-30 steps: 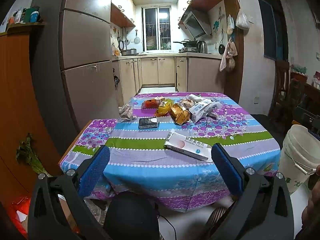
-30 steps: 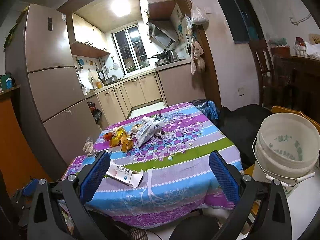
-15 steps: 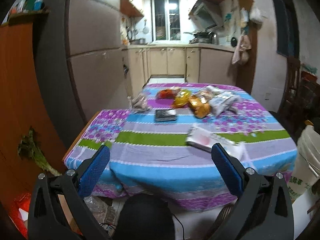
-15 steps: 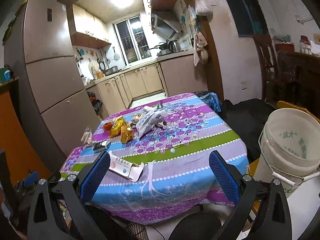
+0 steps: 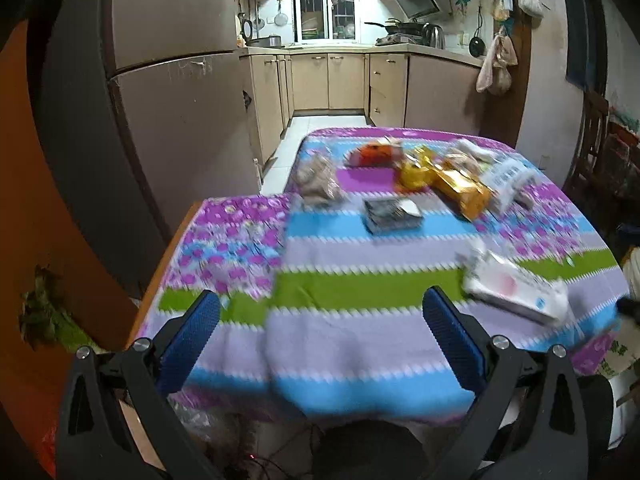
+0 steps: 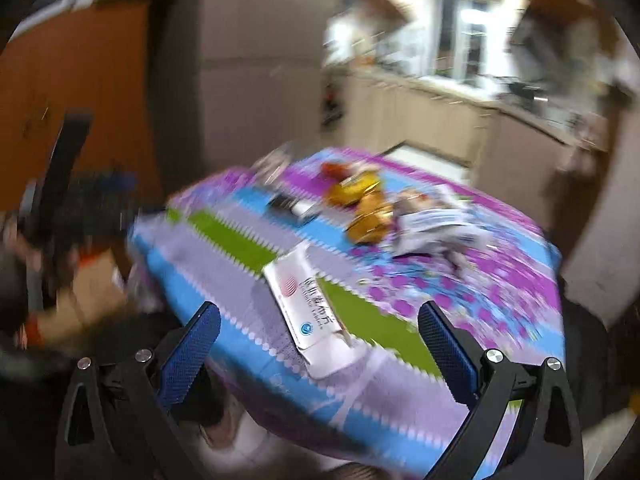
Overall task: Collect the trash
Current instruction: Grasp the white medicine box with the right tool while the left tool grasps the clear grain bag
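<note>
Trash lies on a table with a striped floral cloth (image 5: 360, 292). A flat white carton (image 5: 516, 288) sits near the front right; in the right wrist view this white carton (image 6: 312, 308) lies just ahead, between the fingers' line. Farther back are a small dark box (image 5: 392, 214), yellow snack wrappers (image 5: 460, 188), a white wrapper (image 5: 508, 176), an orange packet (image 5: 372, 156) and a clear crumpled bag (image 5: 318, 180). My left gripper (image 5: 320, 320) is open over the front edge, holding nothing. My right gripper (image 6: 320, 328) is open too, empty, just short of the carton. Both views are blurred.
A tall fridge (image 5: 168, 100) stands left of the table, with an orange cabinet (image 5: 24, 200) beside it. Kitchen cupboards (image 5: 348, 80) run behind. A dark chair (image 5: 600, 160) stands at the right. The other gripper (image 6: 60, 184) shows at the left in the right wrist view.
Both grippers have come closer to the table. The right wrist view has swung left, so the white bucket has left it and the carton now lies straight ahead. Jaws stay open.
</note>
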Demonstrator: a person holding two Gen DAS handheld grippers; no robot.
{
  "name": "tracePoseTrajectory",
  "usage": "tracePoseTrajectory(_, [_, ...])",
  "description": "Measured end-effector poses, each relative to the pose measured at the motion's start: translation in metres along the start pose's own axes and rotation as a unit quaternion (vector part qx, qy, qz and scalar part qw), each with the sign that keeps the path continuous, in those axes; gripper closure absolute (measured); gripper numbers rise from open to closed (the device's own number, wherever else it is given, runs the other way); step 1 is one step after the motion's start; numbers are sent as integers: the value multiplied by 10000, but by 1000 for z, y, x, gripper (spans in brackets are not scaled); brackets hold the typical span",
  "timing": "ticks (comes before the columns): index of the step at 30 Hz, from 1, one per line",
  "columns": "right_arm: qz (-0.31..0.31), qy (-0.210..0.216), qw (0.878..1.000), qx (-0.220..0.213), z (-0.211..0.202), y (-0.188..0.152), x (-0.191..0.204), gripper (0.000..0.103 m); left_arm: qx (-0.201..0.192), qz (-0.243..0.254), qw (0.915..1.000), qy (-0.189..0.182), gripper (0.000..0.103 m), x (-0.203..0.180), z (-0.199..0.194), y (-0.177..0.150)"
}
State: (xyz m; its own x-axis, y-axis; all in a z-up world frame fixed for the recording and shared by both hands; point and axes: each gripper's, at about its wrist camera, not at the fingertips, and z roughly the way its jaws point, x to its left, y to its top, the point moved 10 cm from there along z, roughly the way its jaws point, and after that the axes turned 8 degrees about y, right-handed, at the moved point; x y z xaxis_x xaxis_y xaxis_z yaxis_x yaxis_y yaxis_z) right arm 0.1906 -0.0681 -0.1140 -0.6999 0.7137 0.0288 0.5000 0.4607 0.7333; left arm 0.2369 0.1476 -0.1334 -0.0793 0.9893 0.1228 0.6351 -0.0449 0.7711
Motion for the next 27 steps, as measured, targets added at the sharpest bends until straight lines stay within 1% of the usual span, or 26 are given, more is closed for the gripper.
tracePoseTrajectory(2, [-155, 344, 9989, 280, 19, 0, 0, 4, 42, 11, 10000, -68, 5, 5, 8, 8])
tracePoseTrajectory(4, [-302, 648, 9954, 636, 44, -1, -3, 5, 99, 50, 9999, -42, 5, 13, 19, 15])
tracePoseTrajectory(7, [-449, 889, 9901, 990, 69, -7, -4, 5, 158, 134, 9998, 64, 5, 21, 34, 18])
tracePoseTrajectory(8, [-530, 937, 9882, 1088, 76, -9, -4, 8, 182, 138, 9997, 71, 5, 23, 38, 18])
tracePoseTrajectory(10, [-656, 1038, 9844, 1259, 85, -14, -2, 16, 240, 106, 9996, 60, 5, 26, 45, 19])
tracePoseTrajectory(11, [-696, 1066, 9830, 1321, 90, -15, -1, 27, 274, 87, 9996, 30, 5, 27, 49, 20])
tracePoseTrajectory(12, [-730, 1121, 9810, 1405, 95, -19, 0, 41, 317, 63, 9995, -9, 5, 28, 53, 21])
tracePoseTrajectory(13, [-740, 1137, 9798, 1472, 98, -21, 1, 47, 340, 48, 9994, -35, 5, 28, 55, 22])
tracePoseTrajectory(14, [-753, 1129, 9793, 1499, 101, -25, 0, 56, 370, 40, 9993, -83, 5, 27, 59, 24])
tracePoseTrajectory(16, [-699, 1143, 9814, 1377, 99, -25, 1, 56, 369, 74, 9991, -184, 5, 24, 65, 30])
tracePoseTrajectory(18, [-568, 1097, 9845, 1243, 97, -26, -1, 59, 325, 183, 9990, -264, 5, 17, 74, 41])
tracePoseTrajectory(20, [-325, 1049, 9882, 1070, 94, -25, -3, 60, 258, 245, 9987, -372, 5, 8, 83, 54])
tracePoseTrajectory(22, [-24, 1023, 9906, 902, 92, -25, -4, 61, 188, 277, 9979, -546, 5, -3, 95, 70])
tracePoseTrajectory(24, [404, 992, 9918, 698, 86, -27, -7, 62, 176, 306, 9974, -635, 5, -13, 112, 84])
tracePoseTrajectory(27, [1111, 1000, 9882, 329, 73, -31, -9, 62, 210, 378, 9975, -556, 5, -28, 145, 99])
